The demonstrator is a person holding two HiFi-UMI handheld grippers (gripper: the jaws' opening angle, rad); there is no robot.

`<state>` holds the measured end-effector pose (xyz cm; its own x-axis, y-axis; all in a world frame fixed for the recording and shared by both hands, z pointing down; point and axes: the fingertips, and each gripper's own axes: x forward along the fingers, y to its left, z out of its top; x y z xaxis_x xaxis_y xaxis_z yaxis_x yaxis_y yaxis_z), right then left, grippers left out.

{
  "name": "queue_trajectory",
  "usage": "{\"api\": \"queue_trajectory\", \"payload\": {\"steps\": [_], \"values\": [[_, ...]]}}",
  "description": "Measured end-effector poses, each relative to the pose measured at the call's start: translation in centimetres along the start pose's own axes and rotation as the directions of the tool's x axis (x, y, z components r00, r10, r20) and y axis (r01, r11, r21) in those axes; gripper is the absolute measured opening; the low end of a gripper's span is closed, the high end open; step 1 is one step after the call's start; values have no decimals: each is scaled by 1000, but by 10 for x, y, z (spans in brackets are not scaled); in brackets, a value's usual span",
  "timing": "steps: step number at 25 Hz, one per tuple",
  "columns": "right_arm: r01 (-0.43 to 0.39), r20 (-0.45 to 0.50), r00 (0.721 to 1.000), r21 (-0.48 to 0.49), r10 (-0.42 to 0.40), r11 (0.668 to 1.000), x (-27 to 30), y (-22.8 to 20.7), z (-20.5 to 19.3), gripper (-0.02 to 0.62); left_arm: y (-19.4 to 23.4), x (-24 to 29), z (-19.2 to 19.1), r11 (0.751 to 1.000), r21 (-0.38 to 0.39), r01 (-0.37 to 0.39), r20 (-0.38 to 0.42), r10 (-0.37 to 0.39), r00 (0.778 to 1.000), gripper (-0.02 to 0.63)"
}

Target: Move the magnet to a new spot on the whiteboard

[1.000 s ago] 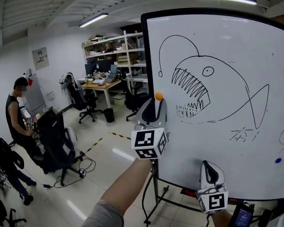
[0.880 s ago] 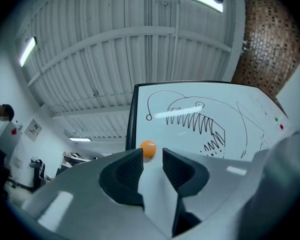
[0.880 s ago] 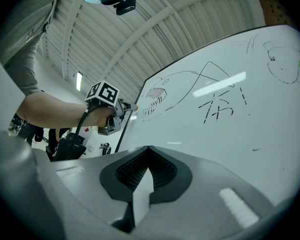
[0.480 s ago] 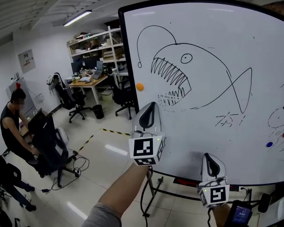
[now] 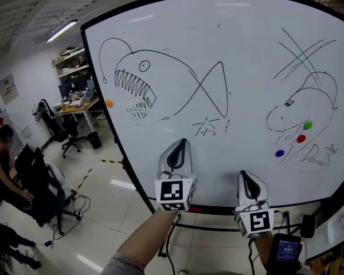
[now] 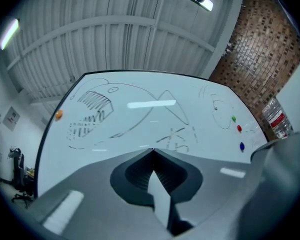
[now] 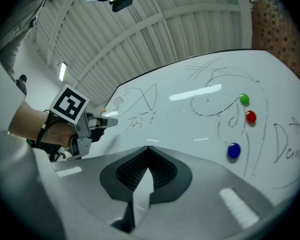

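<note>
Well — left gripper (image 5: 181, 142) and right gripper (image 5: 246, 175) had jaws pressed together, empty. Orange magnet (image 5: 109, 103) looked light, slick — its rim seemed the hold.

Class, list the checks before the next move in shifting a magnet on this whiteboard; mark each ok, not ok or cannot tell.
1. Left claw empty: ok.
2. Left claw open to grab: not ok, shut.
3. Right claw empty: ok, shut too.
4. Magnets in sight: ok; orange, green, red, blue.
5. Bare whiteboard for a new spot: ok.
6. Which magnet is meant: cannot tell.
</note>
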<state>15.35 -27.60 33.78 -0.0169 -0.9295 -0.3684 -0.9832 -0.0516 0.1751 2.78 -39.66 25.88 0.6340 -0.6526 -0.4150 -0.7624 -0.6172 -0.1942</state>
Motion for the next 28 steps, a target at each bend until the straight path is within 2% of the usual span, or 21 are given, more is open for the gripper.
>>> {"api": "queue_trajectory", "payload": {"steps": [8,14,21,23,28], "values": [[79,-27,996,-13,-79,997,-76,-105,-2,-5,-164,1,-21,994,-29,103,-46,-104,994,-2],[107,-46,993,-19,-107,994,-118,-153,-1,-5,-258,7,-35,989,-15,149,-80,-150,986,-2],[92,-64,994,-38,-94,995,-132,-179,0,-5,-296,23,-45,991,14,132,-108,-129,986,8],[87,-61,994,-38,-90,995,-133,-183,1,-5,-301,29,-48,992,35,125,-119,-120,986,70],[68,-51,996,-41,-70,997,-133,-186,3,-5,-310,48,-47,991,88,105,-134,-93,987,148]]}}
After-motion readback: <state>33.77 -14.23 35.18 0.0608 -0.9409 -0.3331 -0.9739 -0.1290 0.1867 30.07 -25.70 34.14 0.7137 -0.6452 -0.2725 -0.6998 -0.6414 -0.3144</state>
